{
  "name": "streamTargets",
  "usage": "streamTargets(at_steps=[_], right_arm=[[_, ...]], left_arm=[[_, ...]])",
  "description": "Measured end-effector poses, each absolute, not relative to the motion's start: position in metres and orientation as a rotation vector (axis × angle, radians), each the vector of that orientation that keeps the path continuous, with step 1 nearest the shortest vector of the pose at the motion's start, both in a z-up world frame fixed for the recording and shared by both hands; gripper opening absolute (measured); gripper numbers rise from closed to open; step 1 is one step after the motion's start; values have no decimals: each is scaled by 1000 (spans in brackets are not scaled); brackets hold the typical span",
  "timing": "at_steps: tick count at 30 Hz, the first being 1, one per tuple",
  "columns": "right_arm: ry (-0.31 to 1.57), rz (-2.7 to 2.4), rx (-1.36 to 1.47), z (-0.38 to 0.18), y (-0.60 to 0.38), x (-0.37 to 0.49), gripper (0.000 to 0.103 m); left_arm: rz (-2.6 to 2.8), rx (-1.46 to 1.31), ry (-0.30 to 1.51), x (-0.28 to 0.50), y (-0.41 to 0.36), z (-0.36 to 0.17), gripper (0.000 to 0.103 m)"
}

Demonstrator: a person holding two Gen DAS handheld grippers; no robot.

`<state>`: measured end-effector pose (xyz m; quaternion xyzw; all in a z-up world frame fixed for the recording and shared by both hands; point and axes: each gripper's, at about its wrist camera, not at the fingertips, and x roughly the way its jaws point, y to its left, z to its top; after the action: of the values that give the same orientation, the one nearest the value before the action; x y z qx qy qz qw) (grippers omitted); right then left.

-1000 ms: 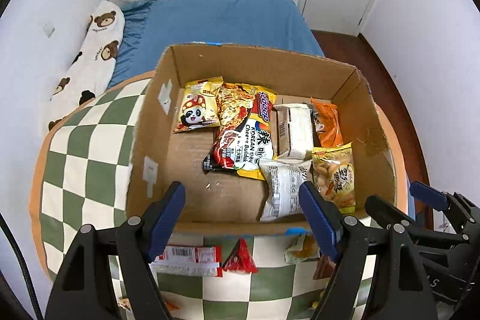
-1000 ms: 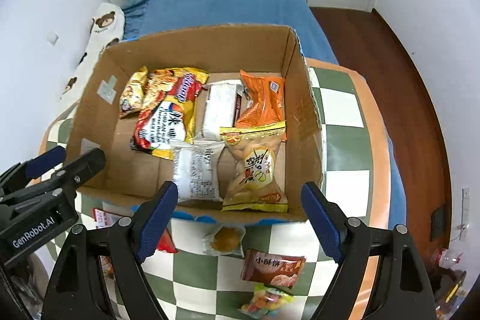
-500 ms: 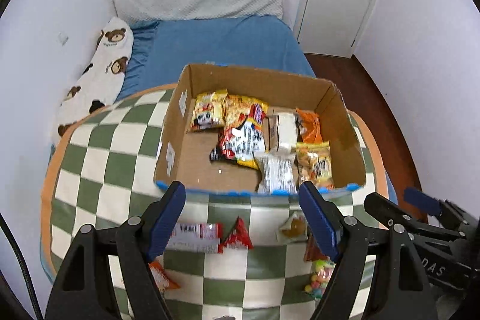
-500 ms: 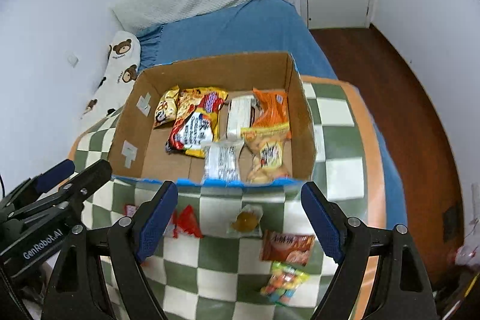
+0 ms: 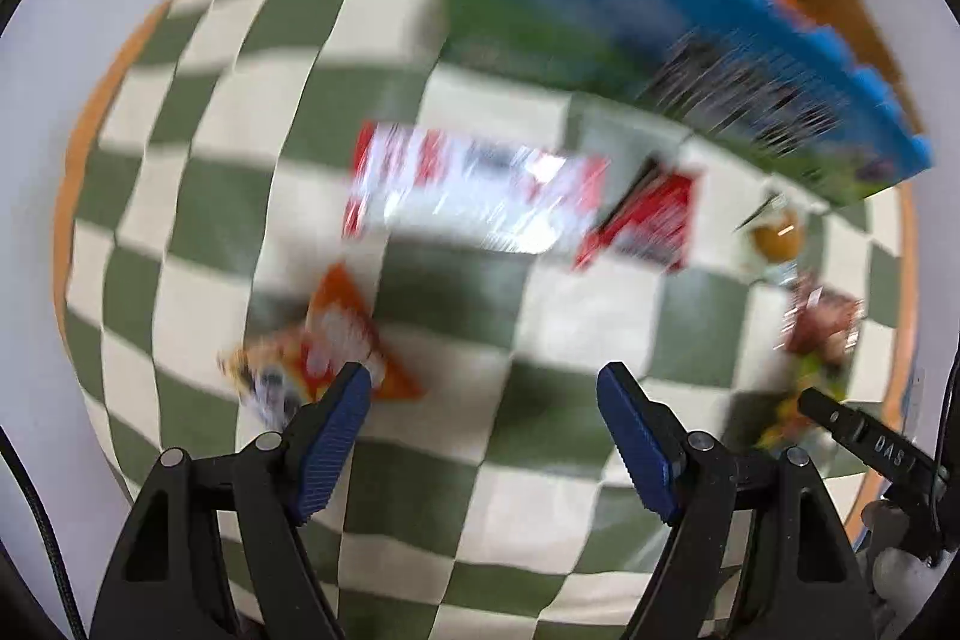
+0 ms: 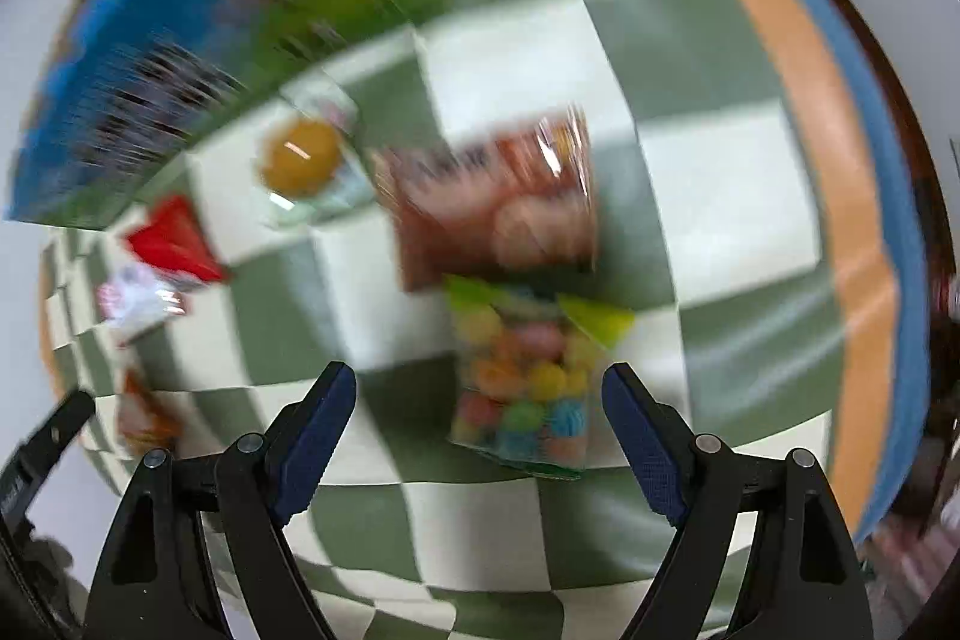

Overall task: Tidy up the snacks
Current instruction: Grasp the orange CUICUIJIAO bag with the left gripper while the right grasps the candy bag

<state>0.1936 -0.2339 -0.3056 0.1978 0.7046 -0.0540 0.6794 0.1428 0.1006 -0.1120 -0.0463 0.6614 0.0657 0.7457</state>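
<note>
Both tongs stand open and empty, pointing down at the checked counter (image 5: 480, 316). The left tongs (image 5: 483, 388) hang above a bare square, with an orange packet (image 5: 336, 334) by the left pad. The right tongs (image 6: 480, 388) hang over a candy bag (image 6: 522, 376). Beyond lie a brown packet (image 6: 498, 214), a red wedge (image 5: 648, 220) and a white-red pack (image 5: 474, 190), near the box (image 5: 660, 22). All is blurred.
</note>
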Motion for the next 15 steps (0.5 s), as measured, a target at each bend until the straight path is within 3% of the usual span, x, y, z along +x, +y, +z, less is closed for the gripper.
streamTargets(at_steps=[1, 4, 10, 15], right_arm=[[1593, -144, 447, -316, -235, 190, 85], [1618, -173, 439, -340, -234, 184, 58], [1621, -17, 288, -338, -185, 173, 55], [1660, 121, 222, -341, -136, 166, 55]], left_arm=[[157, -115, 1460, 138, 105, -118, 77], [191, -169, 1488, 123, 124, -128, 77], [206, -152, 1476, 106, 159, -127, 77], [129, 141, 1477, 108, 150, -131, 77]])
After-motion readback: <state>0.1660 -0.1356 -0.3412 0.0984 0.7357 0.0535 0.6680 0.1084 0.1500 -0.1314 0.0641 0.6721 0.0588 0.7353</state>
